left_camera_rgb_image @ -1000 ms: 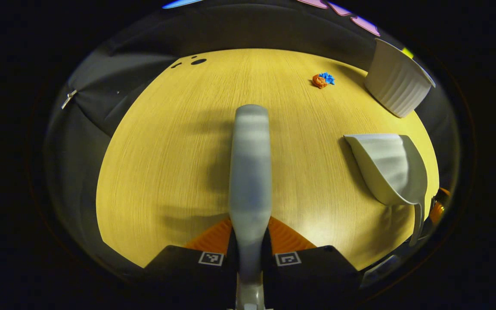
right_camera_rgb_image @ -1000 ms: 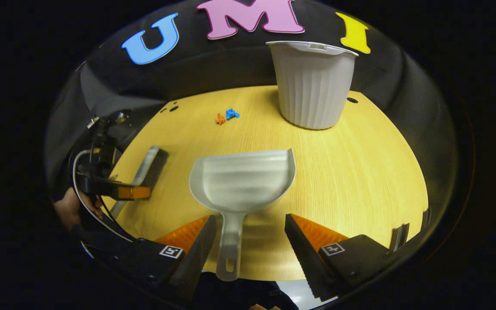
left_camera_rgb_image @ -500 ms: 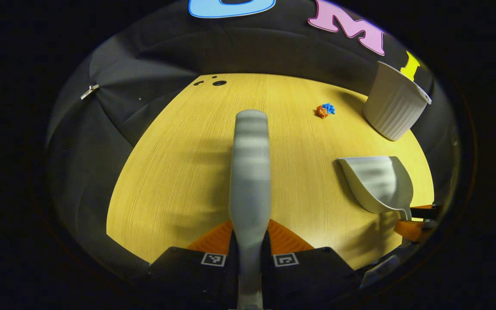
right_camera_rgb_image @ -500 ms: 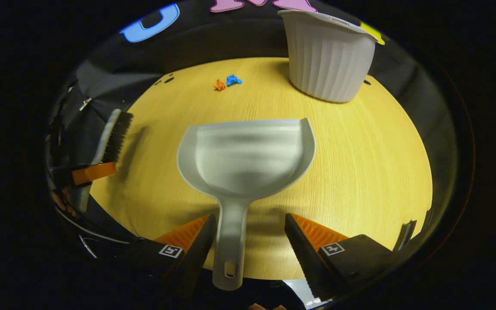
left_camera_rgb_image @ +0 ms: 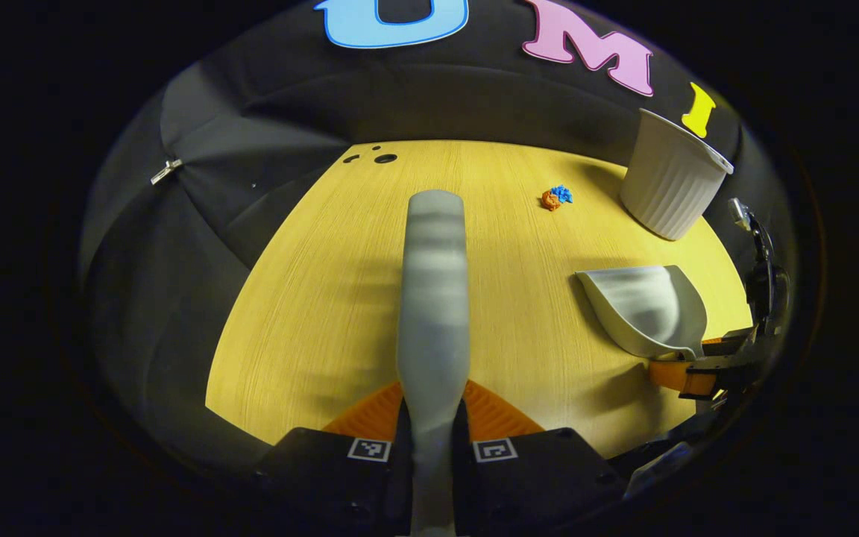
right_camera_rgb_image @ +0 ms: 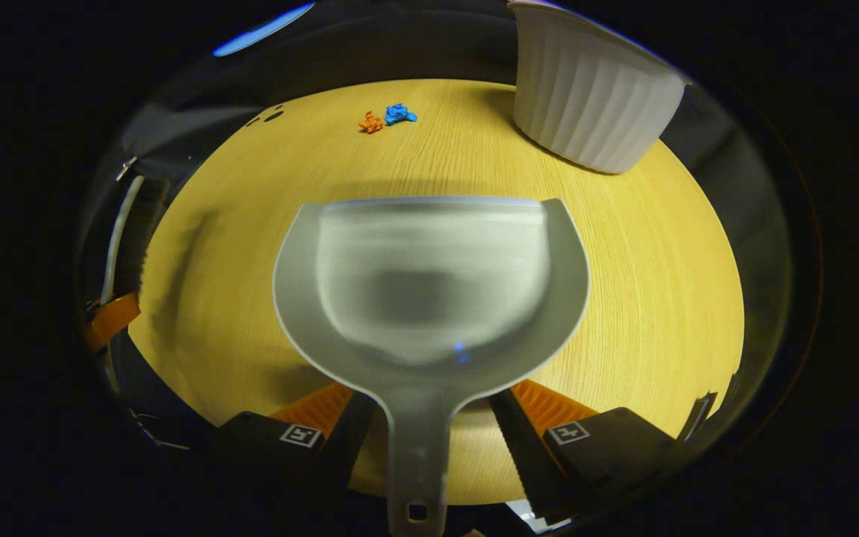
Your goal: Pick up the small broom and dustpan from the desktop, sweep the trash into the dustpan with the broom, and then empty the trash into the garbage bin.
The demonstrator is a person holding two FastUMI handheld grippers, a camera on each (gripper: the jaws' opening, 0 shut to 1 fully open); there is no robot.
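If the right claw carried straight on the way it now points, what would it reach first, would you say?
Probably the dustpan itself, whose handle lies between the right claw's fingers. Past the pan's front edge comes bare desktop, with the trash bits off to one side, though depth is uncertain.

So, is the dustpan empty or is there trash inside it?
Empty: the dustpan pan is bare, and the trash lies on the desk.

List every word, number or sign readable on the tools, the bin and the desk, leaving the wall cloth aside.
broom: no text.
dustpan: no text.
garbage bin: plain ribbed side, no text.
desk: bare wood grain, no text.
left gripper and right gripper: square black-and-white markers, a coded pattern with no letters or numbers.
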